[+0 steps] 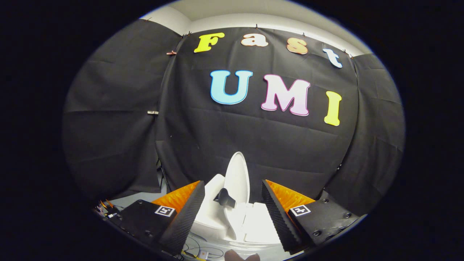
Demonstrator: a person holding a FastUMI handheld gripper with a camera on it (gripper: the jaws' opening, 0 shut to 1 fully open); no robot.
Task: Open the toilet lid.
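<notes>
Toilet lid (pixel 237 177) stands raised, close to upright, a slim white oval with its long axis running up and down and its narrow top tipped a little to the right, against the dark cloth behind. It shows edge-on or nearly so, and sits between the two fingers and beyond them, rising from the white toilet (pixel 214 214) below. A small dark piece (pixel 225 198) is attached at the lid's lower left side; what it is cannot be told.

From the left: one finger (pixel 183 217) with a ribbed inner face, then the white toilet body with its single lid, then the other finger (pixel 279 214). The gripper (pixel 232 217) is spread wide, with nothing between the fingers and neither one touching the lid or the toilet. Each finger mount carries one square black-and-white marker, two in all.

Beneath the left finger a few thin cables (pixel 195 252) lie on a pale floor (pixel 137 199), and some small wired parts sit at the far left. Black cloth (pixel 119 127) hangs as the booth's wall on three sides, in creased panels pinned along the top. Above it runs a pale wall and ceiling (pixel 235 11).
</notes>
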